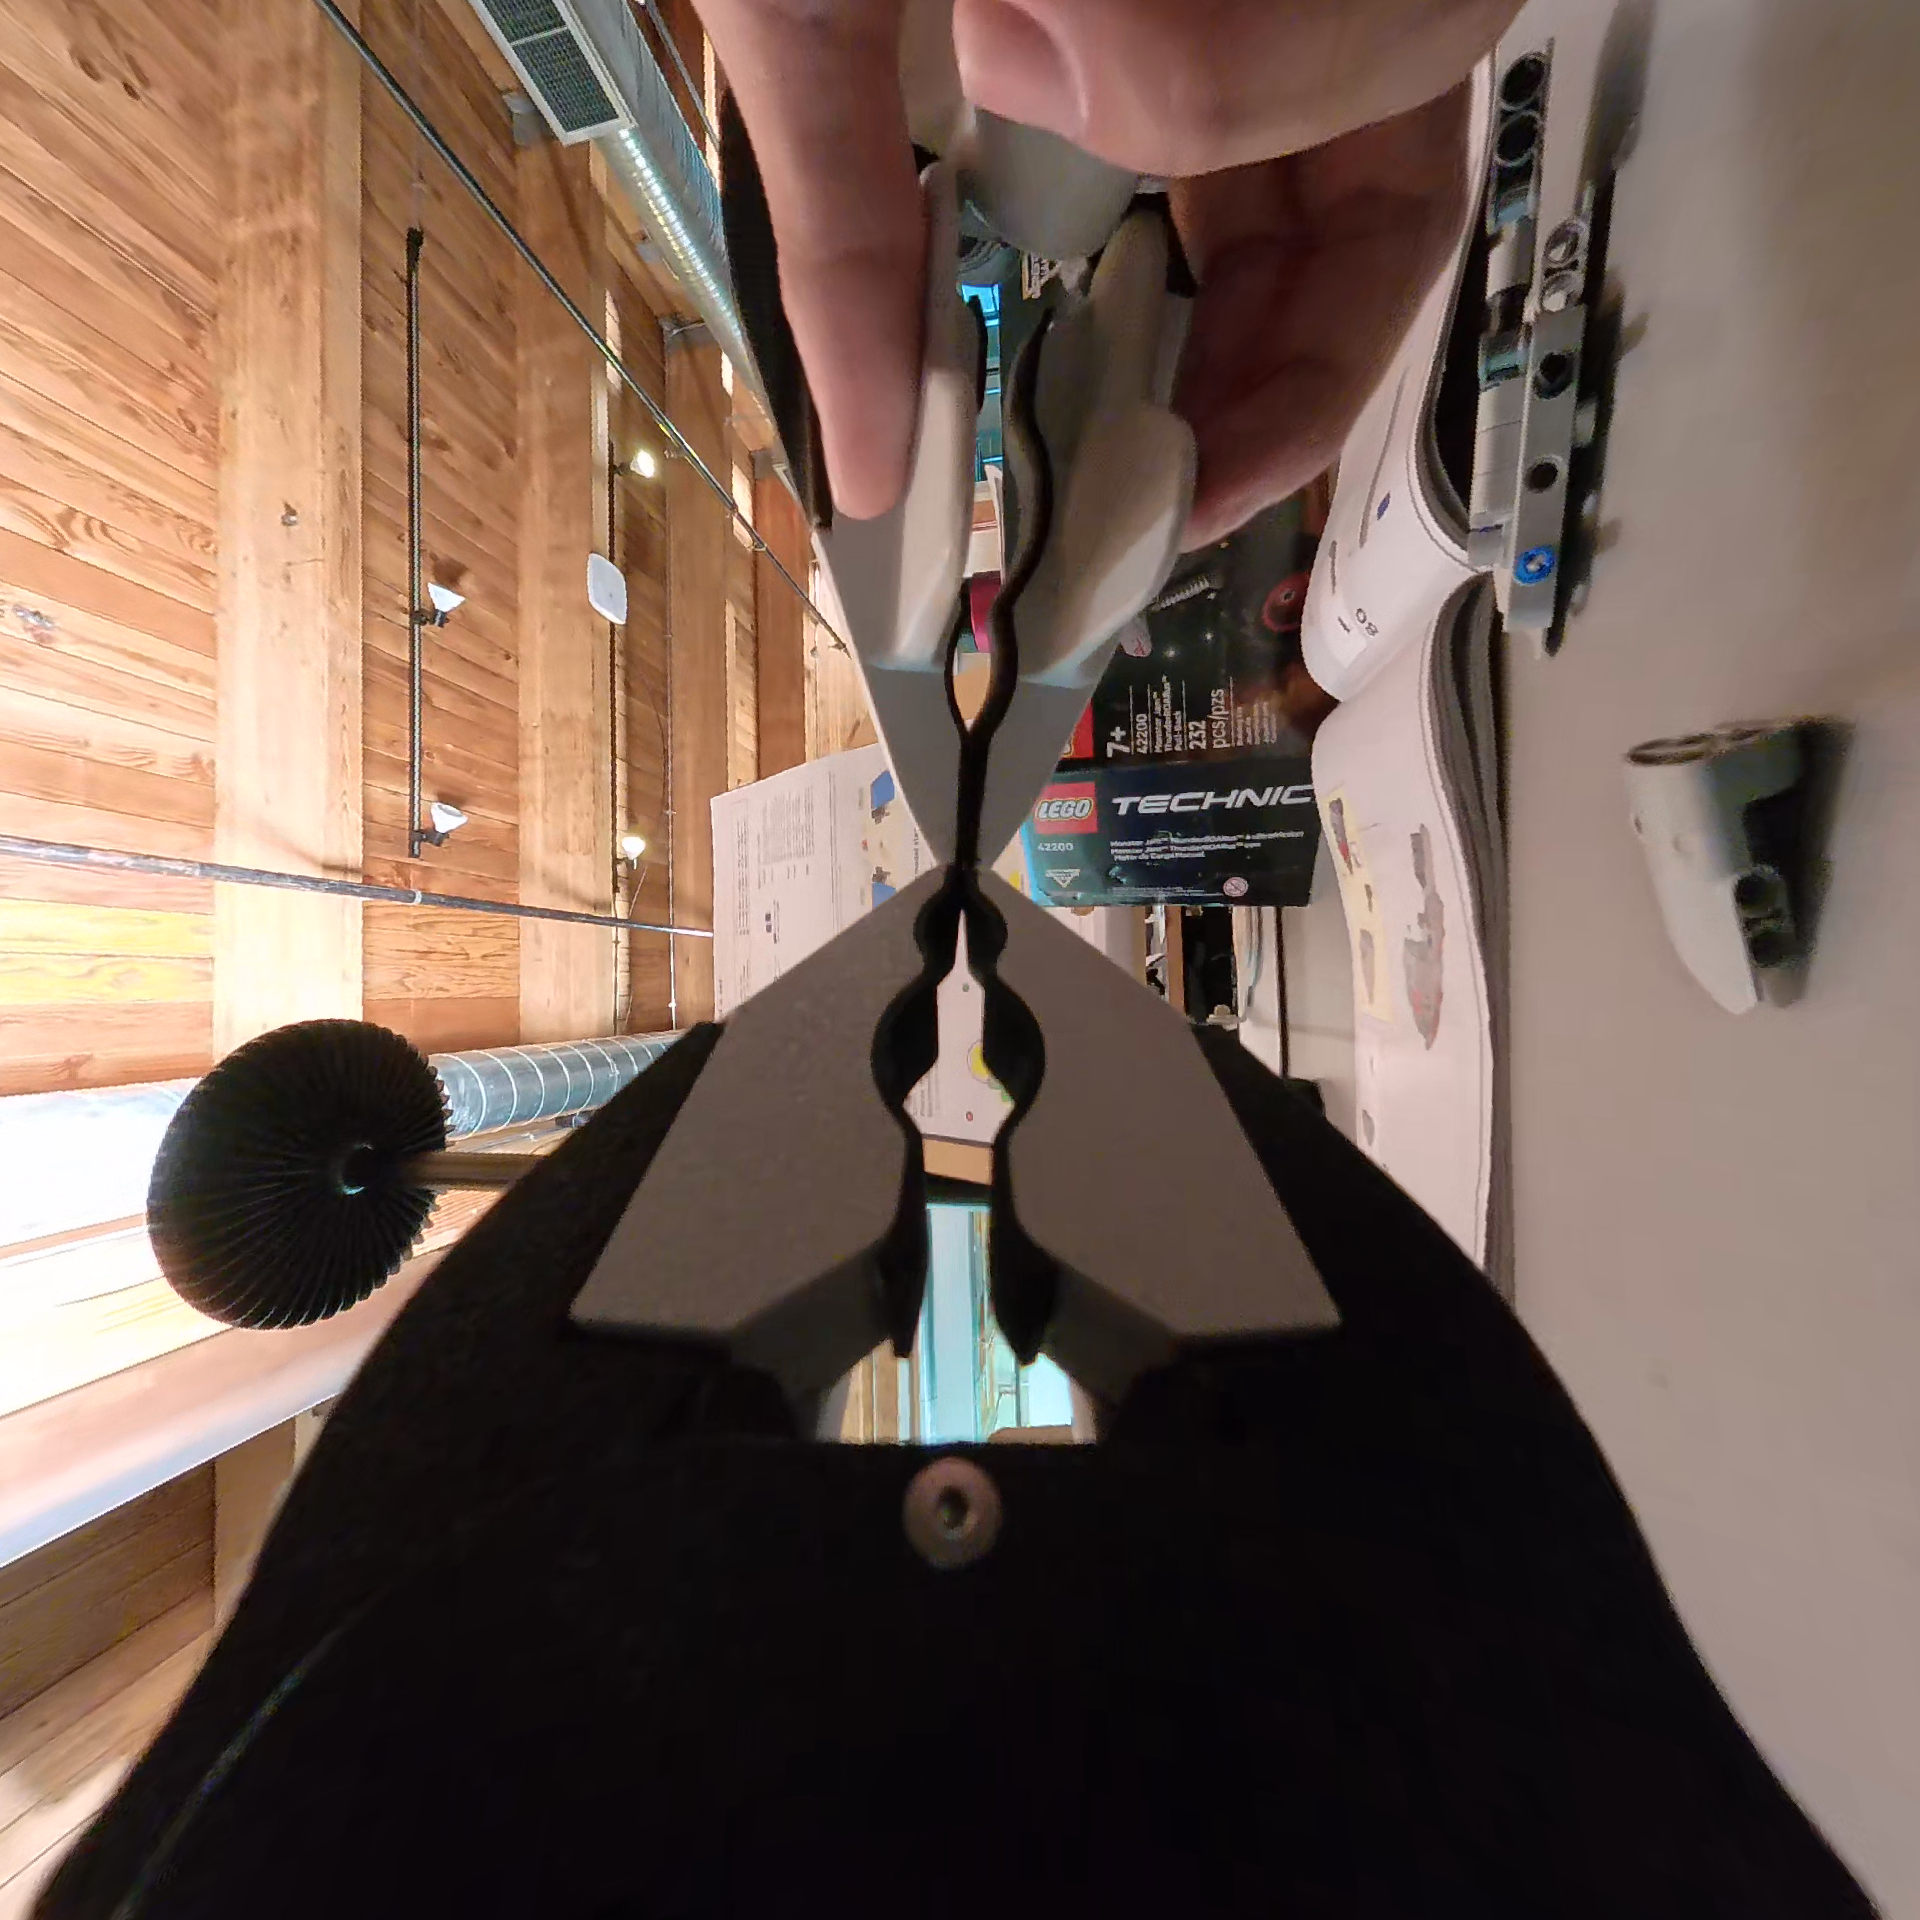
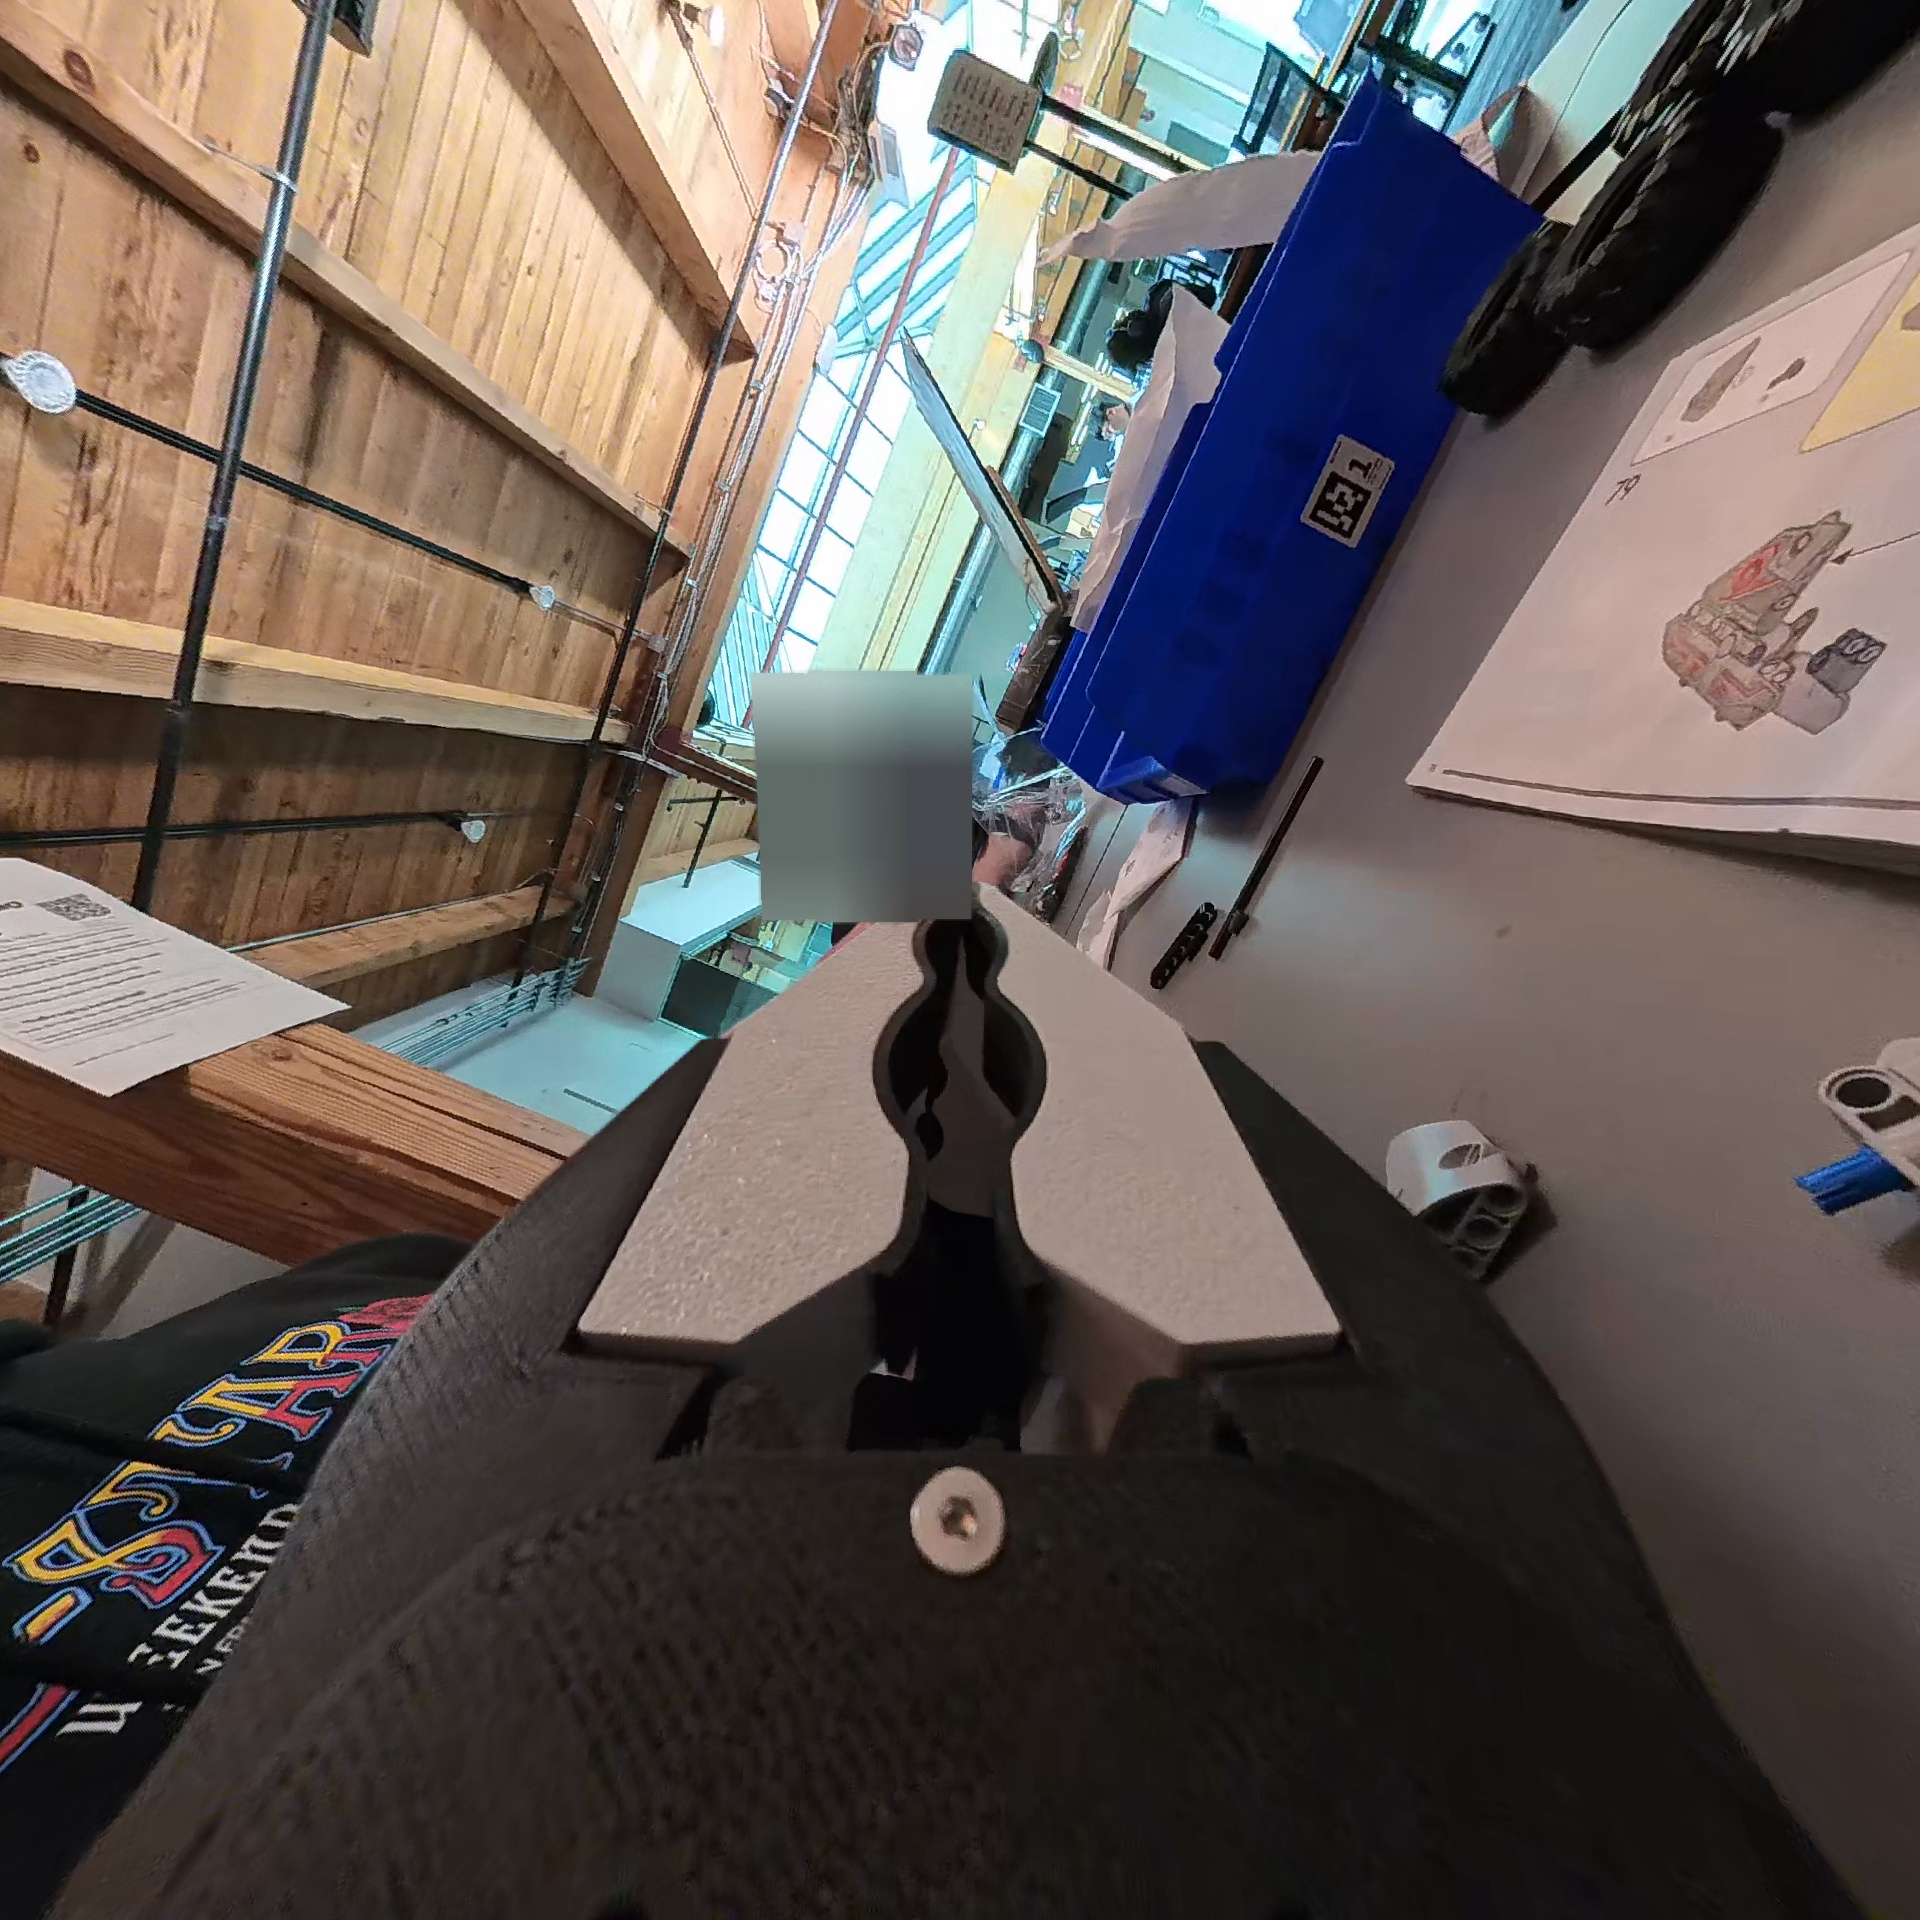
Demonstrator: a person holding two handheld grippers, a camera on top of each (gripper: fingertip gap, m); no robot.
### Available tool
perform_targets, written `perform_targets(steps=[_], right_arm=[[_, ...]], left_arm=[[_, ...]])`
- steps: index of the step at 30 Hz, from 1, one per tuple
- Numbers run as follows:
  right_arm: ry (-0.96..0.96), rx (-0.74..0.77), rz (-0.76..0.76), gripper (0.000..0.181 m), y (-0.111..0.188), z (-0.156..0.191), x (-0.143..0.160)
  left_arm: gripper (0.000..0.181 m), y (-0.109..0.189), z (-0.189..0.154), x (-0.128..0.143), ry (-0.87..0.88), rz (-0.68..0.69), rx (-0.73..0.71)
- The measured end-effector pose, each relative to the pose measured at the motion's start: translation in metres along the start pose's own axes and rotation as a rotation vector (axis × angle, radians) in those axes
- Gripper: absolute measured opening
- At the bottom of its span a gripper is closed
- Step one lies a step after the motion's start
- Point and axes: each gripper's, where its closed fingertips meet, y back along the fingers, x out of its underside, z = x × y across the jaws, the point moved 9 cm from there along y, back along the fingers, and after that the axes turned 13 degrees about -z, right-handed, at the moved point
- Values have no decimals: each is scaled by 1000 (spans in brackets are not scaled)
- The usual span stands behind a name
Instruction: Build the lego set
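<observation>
My left gripper (image 1: 964, 899) is shut, its grey fingers meeting with nothing visible between them. My right gripper (image 1: 972, 844) points at it from the opposite side, tip to tip, with a hand (image 1: 1299, 260) around its body. In its own view the right gripper (image 2: 961, 935) is also shut and I see no part in it. Loose Lego parts lie on the grey table (image 2: 1558, 1039): a grey curved piece (image 2: 1455, 1184), a white piece with a blue pin (image 2: 1870, 1143), a black axle (image 2: 1268, 852) and a short black beam (image 2: 1179, 945). A white and grey panel piece (image 1: 1735, 862) and a grey Technic assembly (image 1: 1538, 416) lie beside the open instruction booklet (image 1: 1403, 935).
The Lego box (image 1: 1174, 810) stands behind the grippers, with a printed sheet (image 1: 800, 883) beside it. A blue bin (image 2: 1268, 499) and black tyres (image 2: 1621, 208) sit at the far end of the table. The booklet (image 2: 1714, 623) is open. A person's dark garment (image 2: 156, 1507) is at lower left. My two grippers' fingertips are within a few centimetres of each other.
</observation>
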Motion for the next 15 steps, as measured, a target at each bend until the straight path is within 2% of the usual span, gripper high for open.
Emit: perform_targets(steps=[4,9,10,11,12,15], right_arm=[[51,21,29,0,1,-1,-2],[175,61,88,0,3,-1,-4],[200,67,99,0,3,0,-3],[222,74,96,0,3,1,-4],[239,82,68,0,4,2,-7],[284,86,62,0,9,5,-16]], left_arm=[[1,-1,-2,0,53,-9,36],[15,2,3,1,196,-31,64],[22,2,3,2,207,-30,78],[40,3,1,3,214,-24,113],[46,4,-1,5,222,-15,140],[45,9,0,13,315,9,137]])
